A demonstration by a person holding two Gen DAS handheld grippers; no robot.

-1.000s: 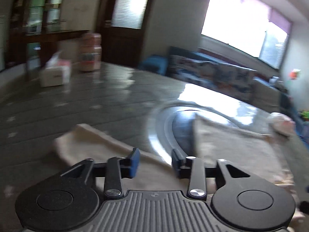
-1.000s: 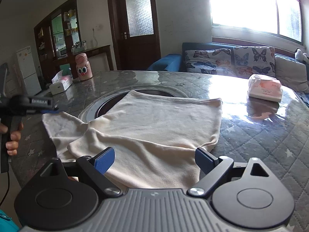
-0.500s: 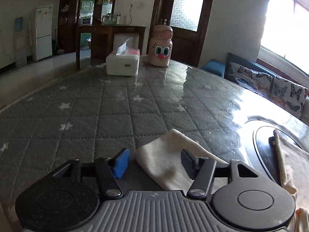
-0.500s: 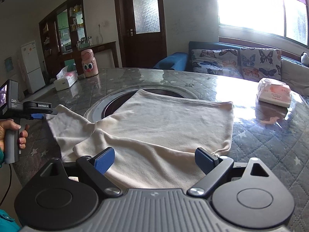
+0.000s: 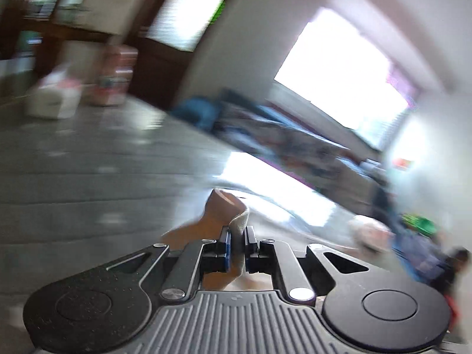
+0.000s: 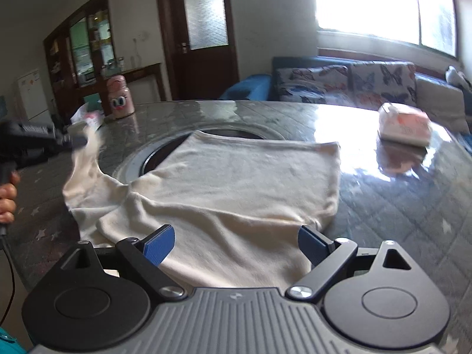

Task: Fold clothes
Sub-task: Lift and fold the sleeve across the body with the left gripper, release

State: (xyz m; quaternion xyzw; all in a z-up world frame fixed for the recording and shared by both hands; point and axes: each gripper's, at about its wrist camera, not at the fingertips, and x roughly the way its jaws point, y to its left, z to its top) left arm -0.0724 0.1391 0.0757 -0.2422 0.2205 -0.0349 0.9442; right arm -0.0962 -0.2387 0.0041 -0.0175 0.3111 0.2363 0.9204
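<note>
1. Your left gripper (image 5: 236, 246): jaws just closed, clenched on the sleeve (image 6: 85, 159), lifted off the counter (image 6: 383, 194).
2. Your right gripper (image 6: 236, 244): released, above the shirt (image 6: 236, 188) spread there.

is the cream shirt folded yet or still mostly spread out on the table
Mostly spread. The cream shirt lies flat on the table; only its sleeve is lifted, pinched in the left hand-held gripper.
</note>
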